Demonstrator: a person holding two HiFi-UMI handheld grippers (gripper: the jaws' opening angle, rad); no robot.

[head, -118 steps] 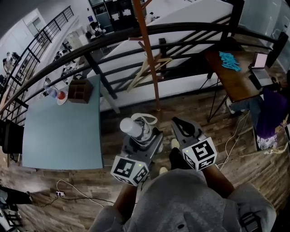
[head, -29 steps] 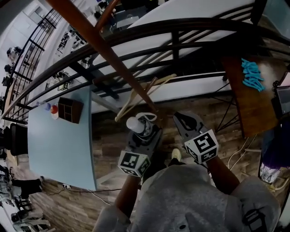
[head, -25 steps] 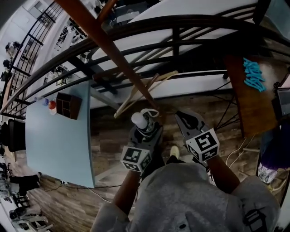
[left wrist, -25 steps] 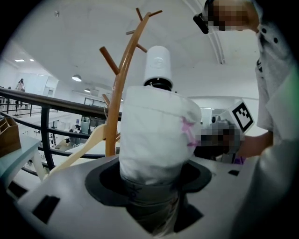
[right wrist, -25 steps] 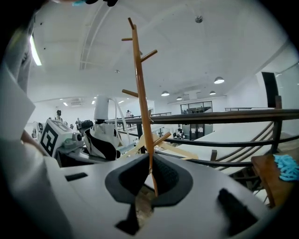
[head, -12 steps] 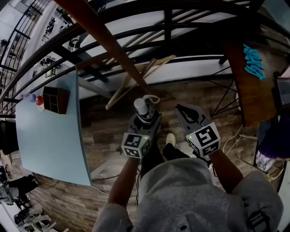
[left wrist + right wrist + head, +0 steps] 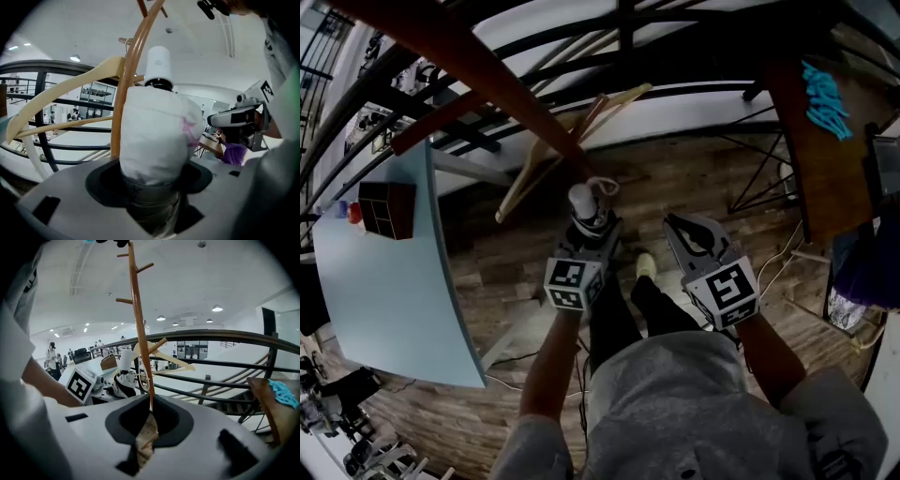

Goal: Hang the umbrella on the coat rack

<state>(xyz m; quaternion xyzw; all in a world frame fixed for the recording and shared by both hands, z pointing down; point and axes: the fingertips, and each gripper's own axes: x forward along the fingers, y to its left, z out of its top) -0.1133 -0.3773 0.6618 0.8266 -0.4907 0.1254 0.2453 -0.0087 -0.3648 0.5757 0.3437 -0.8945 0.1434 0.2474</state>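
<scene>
The umbrella [image 7: 157, 136], folded and sleeved in white fabric, is being held upright by the left gripper [image 7: 152, 187], whose jaws are being pressed onto the lower part of the bundle. Its white handle cap [image 7: 158, 65] is being pointed upward, just beside the pole of the coat rack [image 7: 487, 84]. The right gripper [image 7: 145, 427] is being carried with its jaws apart and nothing between them; only floor is being shown through the gap.

The bundle is judged to be light and compact. The fabric is judged soft and compressible over a stiff core, so some slip is to be expected if the clamp is loosened. The cap appears smooth and hard, and is considered a poor purchase point.

A thin strap loop [image 7: 603, 186] is being shown at the handle end in the head view. It is judged limp, and is the likely part to be passed over a peg [image 7: 124, 301]. The hold on the fabric body is considered suitable. A wooden hanger [image 7: 553, 141] is occupying the rack close by and is to be avoided.
</scene>
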